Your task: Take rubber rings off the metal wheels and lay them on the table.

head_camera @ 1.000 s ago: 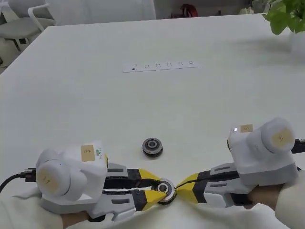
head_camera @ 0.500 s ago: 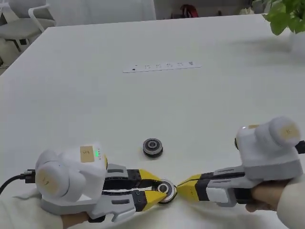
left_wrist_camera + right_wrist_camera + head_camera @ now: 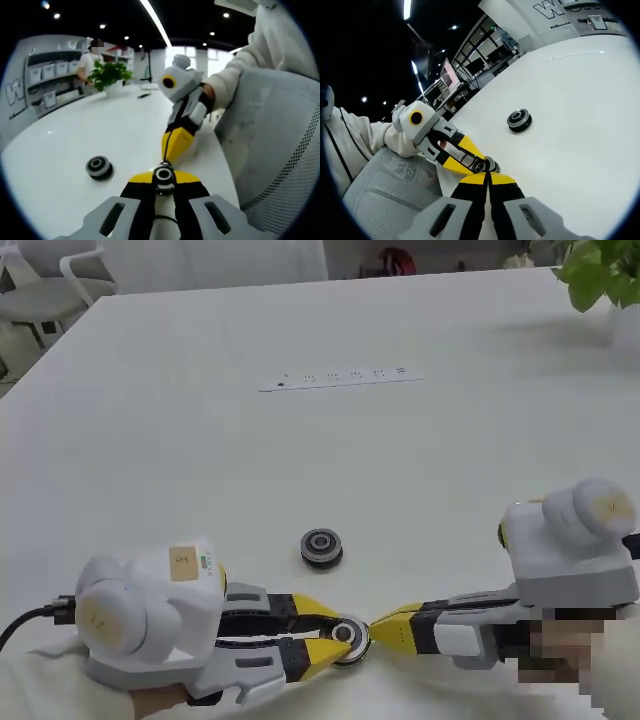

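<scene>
**A:** Where's the wheel being worked on?

**B:** In the left gripper (image 3: 338, 638). Its yellow jaws clamp the metal wheel (image 3: 347, 633) from both sides, low over the near edge of the white table (image 3: 200, 460). I'd say that is to brace it, so a pull on the ring has something to work against.

**A:** And the right gripper (image 3: 378, 630)?

**B:** It comes in from the opposite side, jaws pressed almost together, tips against the wheel's rim. It is probably nipping the edge of the rubber ring, though the ring is too small to make out in its grip.

**A:** Anything else waiting?

**B:** A second wheel (image 3: 320, 548) lies flat just beyond the grippers with its black ring on. I'd judge the job barely begun.
</scene>
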Available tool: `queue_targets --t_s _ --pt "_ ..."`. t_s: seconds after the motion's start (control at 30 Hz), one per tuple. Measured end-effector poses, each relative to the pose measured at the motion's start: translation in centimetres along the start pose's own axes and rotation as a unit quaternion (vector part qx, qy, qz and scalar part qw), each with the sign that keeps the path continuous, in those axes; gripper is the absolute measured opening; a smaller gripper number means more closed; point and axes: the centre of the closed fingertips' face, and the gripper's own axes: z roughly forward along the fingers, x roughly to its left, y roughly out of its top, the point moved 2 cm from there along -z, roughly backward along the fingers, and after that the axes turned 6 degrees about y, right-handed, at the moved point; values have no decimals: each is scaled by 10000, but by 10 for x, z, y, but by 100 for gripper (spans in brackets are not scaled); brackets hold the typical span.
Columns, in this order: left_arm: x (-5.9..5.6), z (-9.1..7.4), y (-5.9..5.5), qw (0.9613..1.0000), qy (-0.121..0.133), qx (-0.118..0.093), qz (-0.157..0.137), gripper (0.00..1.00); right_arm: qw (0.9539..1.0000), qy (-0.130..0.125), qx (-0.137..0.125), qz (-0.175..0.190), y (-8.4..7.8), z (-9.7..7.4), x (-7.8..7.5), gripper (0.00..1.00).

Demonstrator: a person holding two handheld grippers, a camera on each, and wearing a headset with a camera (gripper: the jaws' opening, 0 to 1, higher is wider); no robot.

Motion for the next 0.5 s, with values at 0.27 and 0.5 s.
queue_targets --t_s 0.27,0.5 --pt "0 0 0 10000 5 2 41 13 10000 27 -10 42 1 1 3 0" --pt "0 0 0 10000 6 3 45 13 10000 46 2 21 1 2 6 0"
